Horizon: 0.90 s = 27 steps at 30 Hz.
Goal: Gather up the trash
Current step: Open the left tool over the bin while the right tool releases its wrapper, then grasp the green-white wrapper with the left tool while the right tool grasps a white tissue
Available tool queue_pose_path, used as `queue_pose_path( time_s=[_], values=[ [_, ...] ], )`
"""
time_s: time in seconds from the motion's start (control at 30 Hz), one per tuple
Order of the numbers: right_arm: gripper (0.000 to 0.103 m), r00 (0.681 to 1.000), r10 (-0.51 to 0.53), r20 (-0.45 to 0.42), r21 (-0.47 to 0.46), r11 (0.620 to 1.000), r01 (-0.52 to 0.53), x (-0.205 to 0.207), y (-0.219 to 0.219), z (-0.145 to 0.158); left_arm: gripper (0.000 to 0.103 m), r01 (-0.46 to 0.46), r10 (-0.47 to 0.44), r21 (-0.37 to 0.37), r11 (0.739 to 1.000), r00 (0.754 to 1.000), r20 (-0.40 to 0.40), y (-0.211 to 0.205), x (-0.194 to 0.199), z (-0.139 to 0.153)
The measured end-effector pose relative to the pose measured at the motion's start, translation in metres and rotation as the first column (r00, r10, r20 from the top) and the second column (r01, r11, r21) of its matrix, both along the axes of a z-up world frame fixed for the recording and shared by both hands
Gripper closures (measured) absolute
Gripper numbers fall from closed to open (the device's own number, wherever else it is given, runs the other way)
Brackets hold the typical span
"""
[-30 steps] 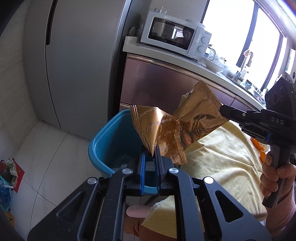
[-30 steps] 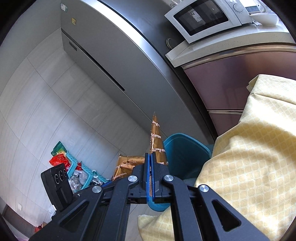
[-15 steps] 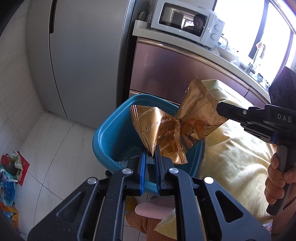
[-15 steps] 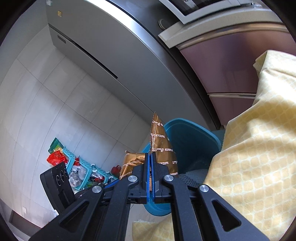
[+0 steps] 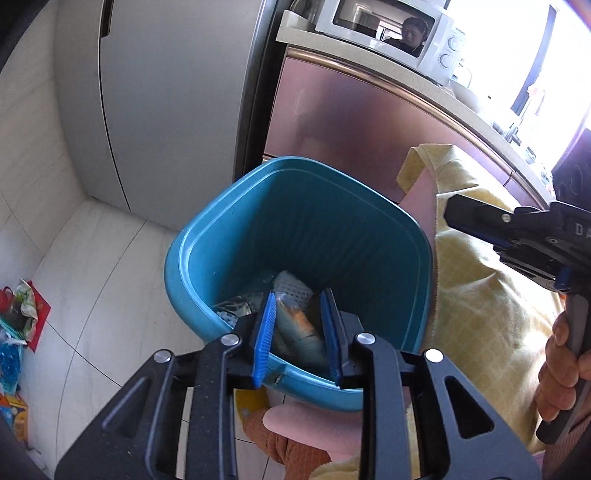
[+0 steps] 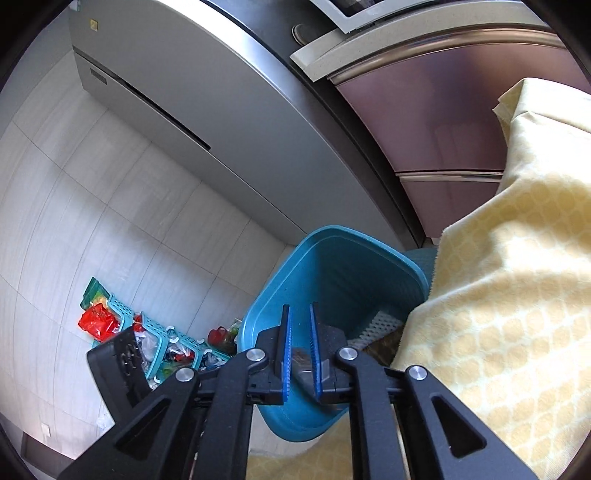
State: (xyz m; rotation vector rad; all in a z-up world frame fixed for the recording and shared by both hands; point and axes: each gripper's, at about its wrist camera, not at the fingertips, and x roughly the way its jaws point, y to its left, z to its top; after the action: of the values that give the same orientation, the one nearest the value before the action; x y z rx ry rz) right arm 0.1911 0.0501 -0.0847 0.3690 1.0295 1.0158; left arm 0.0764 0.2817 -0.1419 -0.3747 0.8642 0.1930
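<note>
A blue plastic trash bin [image 5: 221, 236] stands on the floor by the yellow-covered table; it also shows in the right wrist view [image 6: 332, 258]. Wrappers and white mesh trash [image 5: 291, 291] lie in its bottom. My left gripper [image 5: 299, 328] is open and empty, right above the bin's near rim. My right gripper [image 6: 299, 343] is open and empty over the bin's mouth; its body shows at the right of the left wrist view [image 5: 517, 229]. A brown wrapper [image 6: 380, 350] lies inside the bin by the tablecloth.
A yellow patterned tablecloth [image 6: 498, 295] hangs right of the bin. A grey fridge [image 5: 166, 92] and a pink-brown cabinet [image 5: 351, 122] with a white microwave [image 5: 388, 29] stand behind. Teal baskets of clutter [image 6: 147, 332] sit on the white tiled floor at left.
Both grippers opened and let go of the gold-brown wrappers, which dropped into the blue bin. Both grippers moved closer over the bin.
</note>
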Motion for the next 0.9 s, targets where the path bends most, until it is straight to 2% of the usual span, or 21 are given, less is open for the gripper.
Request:
queue_pose_path(
  time_s=[0.27, 0.37, 0.5, 0.63, 0.7, 0.9],
  values=[
    [0.089, 0.999, 0.005, 0.035, 0.016, 1.0, -0.005, -0.01, -0.024, 0.012, 0.078, 0.022, -0.022, 0.0, 1.0, 0.998, 0.052, -0.008, -0.011, 0.016],
    [0.082, 0.997, 0.006, 0.079, 0.024, 1.0, -0.008, -0.02, -0.041, 0.024, 0.075, 0.05, -0.05, 0.003, 0.999, 0.995, 0.086, -0.019, -0.017, 0.03],
    [0.079, 0.989, -0.008, 0.15, 0.025, 1.0, 0.004, -0.033, -0.069, 0.04, 0.071, 0.107, -0.108, 0.018, 0.994, 0.984, 0.142, -0.042, -0.021, 0.05],
    [0.072, 0.979, -0.04, 0.198, 0.033, 0.999, 0.034, -0.046, -0.102, 0.053, 0.068, 0.191, -0.192, 0.022, 0.981, 0.962, 0.195, -0.073, -0.022, 0.069],
    [0.072, 0.976, -0.062, 0.208, 0.038, 0.998, 0.056, -0.051, -0.121, 0.055, 0.067, 0.241, -0.242, 0.031, 0.97, 0.947, 0.211, -0.091, -0.023, 0.075],
    [0.072, 0.952, -0.167, 0.255, 0.029, 0.986, 0.166, -0.069, -0.183, 0.061, 0.065, 0.405, -0.4, 0.034, 0.914, 0.884, 0.241, -0.157, -0.019, 0.086]
  ],
)
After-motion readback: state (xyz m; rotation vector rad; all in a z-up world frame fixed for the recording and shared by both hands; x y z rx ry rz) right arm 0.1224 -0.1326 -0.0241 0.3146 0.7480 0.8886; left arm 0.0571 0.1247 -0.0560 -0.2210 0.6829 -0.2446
